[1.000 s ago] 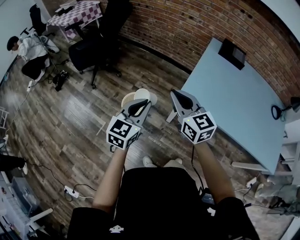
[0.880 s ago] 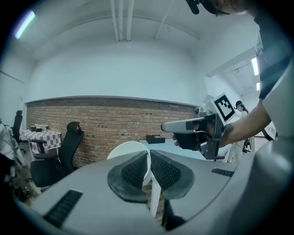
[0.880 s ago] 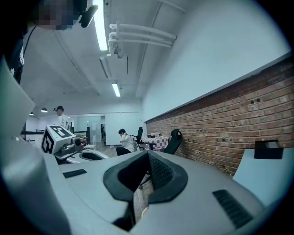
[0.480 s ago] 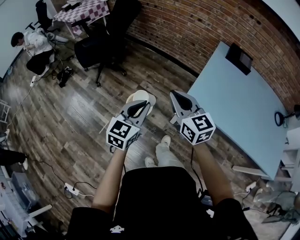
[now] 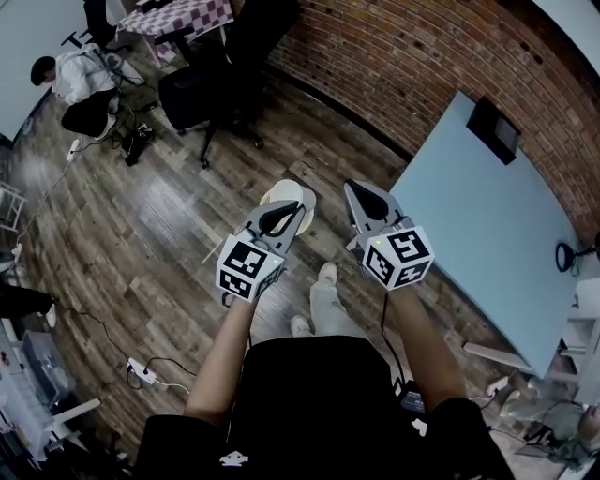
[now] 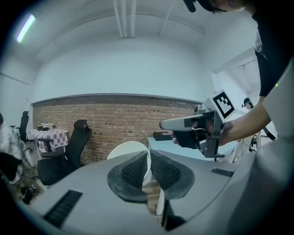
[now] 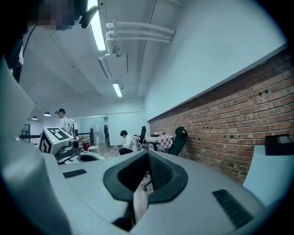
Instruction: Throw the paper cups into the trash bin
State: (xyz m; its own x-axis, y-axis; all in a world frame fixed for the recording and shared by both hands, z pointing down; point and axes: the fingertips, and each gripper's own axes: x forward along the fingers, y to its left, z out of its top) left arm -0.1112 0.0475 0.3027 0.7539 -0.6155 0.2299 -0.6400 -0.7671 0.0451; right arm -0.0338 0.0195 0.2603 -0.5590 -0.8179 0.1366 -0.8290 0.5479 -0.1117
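A white paper cup (image 5: pixel 282 194) hangs over the wooden floor in the head view, its wall pinched between the jaws of my left gripper (image 5: pixel 290 203). In the left gripper view the cup (image 6: pixel 130 149) stands just beyond the pads, with its wall clamped between them at the left gripper (image 6: pixel 148 165). My right gripper (image 5: pixel 352 188) rides beside it at the same height, shut with nothing in it. In the right gripper view the right gripper (image 7: pixel 147 156) has its pads touching at the tips. No trash bin shows in any view.
A light blue table (image 5: pixel 478 206) stands at the right against a brick wall (image 5: pixel 412 66). A black office chair (image 5: pixel 225 66) and a checkered table (image 5: pixel 187 14) lie ahead. A seated person (image 5: pixel 75 84) is at far left. A power strip (image 5: pixel 141 370) lies on the floor.
The floor, chair and table have slid across the head view as the person walks, and one foot has stepped forward. Both grippers keep their pose, cup still held.
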